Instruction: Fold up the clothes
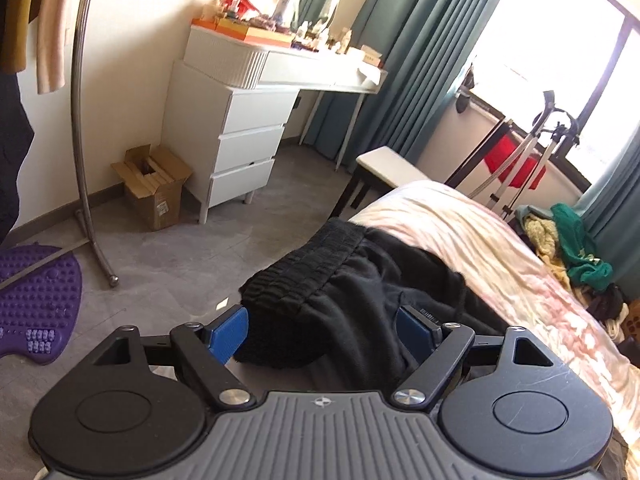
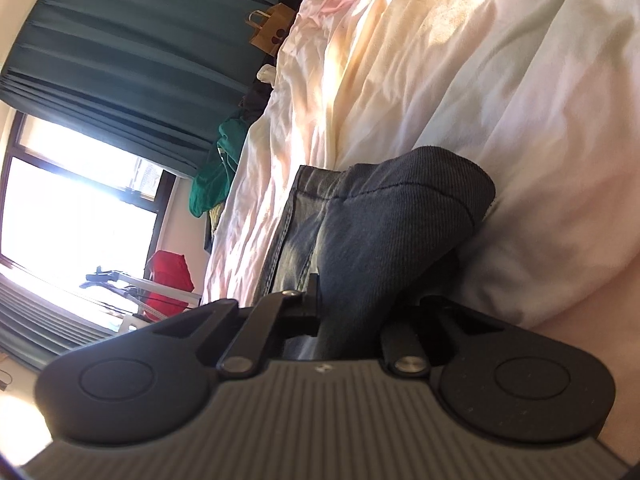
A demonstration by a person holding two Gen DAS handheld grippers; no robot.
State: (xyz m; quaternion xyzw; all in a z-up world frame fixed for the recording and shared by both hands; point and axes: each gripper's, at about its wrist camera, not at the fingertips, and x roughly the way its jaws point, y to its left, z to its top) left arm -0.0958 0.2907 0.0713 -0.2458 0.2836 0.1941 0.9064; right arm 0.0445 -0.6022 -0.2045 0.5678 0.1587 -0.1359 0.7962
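Grey ribbed gripper bodies fill the bottom of both wrist views. Left gripper (image 1: pixel 322 334): jaws wide apart, blue pads (image 1: pixel 229 332) showing, black garment (image 1: pixel 360 300) bunched between them with its ribbed elastic waistband (image 1: pixel 304 268) ahead of the left pad; cannot tell if either pad touches the cloth. Black garment lies on the near corner of the bed (image 1: pixel 500 252), over a pale pink and cream cover. Right gripper (image 2: pixel 352 320): jaws nearly closed, pinching a fold of grey-blue jeans (image 2: pixel 392 240); the right finger is hidden by the denim. Jeans rest on the same cover, stitched hem edge on the window side. Background: white dresser (image 1: pixel 240 152), cardboard box (image 1: pixel 154 188), teal curtains (image 1: pixel 404 60), green clothing pile (image 1: pixel 576 248) beyond the bed.
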